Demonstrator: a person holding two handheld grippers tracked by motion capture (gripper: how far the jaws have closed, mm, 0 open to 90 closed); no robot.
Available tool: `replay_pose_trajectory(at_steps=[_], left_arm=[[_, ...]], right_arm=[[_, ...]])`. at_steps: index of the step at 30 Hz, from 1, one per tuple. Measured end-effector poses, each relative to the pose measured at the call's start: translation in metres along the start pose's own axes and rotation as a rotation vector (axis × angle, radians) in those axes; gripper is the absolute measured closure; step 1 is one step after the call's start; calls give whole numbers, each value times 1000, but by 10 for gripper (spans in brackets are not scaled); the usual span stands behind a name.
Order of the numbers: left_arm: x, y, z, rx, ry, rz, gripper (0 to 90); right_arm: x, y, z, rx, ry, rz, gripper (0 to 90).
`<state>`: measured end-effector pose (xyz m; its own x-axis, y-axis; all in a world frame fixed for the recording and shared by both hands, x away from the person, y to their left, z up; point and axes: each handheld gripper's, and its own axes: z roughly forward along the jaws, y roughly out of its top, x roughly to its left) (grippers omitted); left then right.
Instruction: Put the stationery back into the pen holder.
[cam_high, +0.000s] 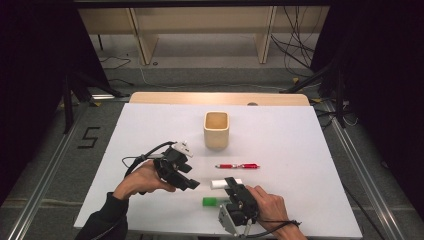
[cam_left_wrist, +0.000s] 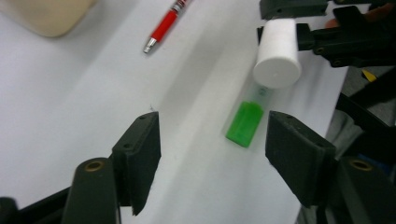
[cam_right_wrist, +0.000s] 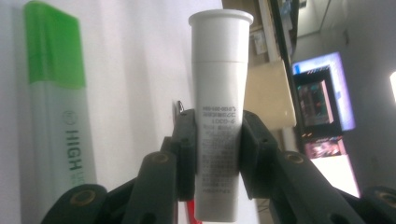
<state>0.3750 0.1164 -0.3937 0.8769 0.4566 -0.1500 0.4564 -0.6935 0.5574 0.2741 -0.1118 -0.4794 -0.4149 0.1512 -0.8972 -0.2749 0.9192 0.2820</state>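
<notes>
The right claw (cam_high: 231, 183) grips a white tube (cam_right_wrist: 219, 116) between its pads, cap end pointing away from it. The left claw (cam_left_wrist: 212, 140) stands wide open and empty just to its side. A green-capped highlighter (cam_high: 210, 201) lies on the tabletop (cam_high: 300, 150) beside the right claw, seemingly untouched.

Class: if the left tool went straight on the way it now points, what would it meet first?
Probably the green-capped highlighter lying on the white table, ahead of the open left tool; depth is uncertain.
</notes>
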Motion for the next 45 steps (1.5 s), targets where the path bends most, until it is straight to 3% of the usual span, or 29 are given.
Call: replay_pose_trajectory(at_steps=[4,14,15,18,21,28,33,38,41,45], left_arm=[[2,-5,0,-47,33,-7,318],[3,-22,5,-219,79,0,282],[2,-25,6,-242,83,-4,281],[3,-34,8,-328,38,-23,272],[3,-42,10,-389,51,-44,269],[0,-57,17,-453,97,-68,263],[-3,-66,19,-522,142,-95,262],[-6,-71,17,-529,161,-99,262],[-7,-75,17,-510,171,-94,262],[-8,-81,18,-482,181,-92,254]], right_arm=[[-10,-8,1,-6,26,109,709],[-33,-24,1,-50,93,396,708],[-35,-26,1,-53,99,408,709],[-41,-30,1,-83,121,515,708],[-46,-35,1,-102,153,608,708],[-57,-44,3,-154,244,816,708],[-62,-51,6,-171,281,916,708],[-66,-55,10,-181,321,1010,708],[-71,-57,11,-189,341,1067,708],[-78,-59,15,-199,346,1096,708]])
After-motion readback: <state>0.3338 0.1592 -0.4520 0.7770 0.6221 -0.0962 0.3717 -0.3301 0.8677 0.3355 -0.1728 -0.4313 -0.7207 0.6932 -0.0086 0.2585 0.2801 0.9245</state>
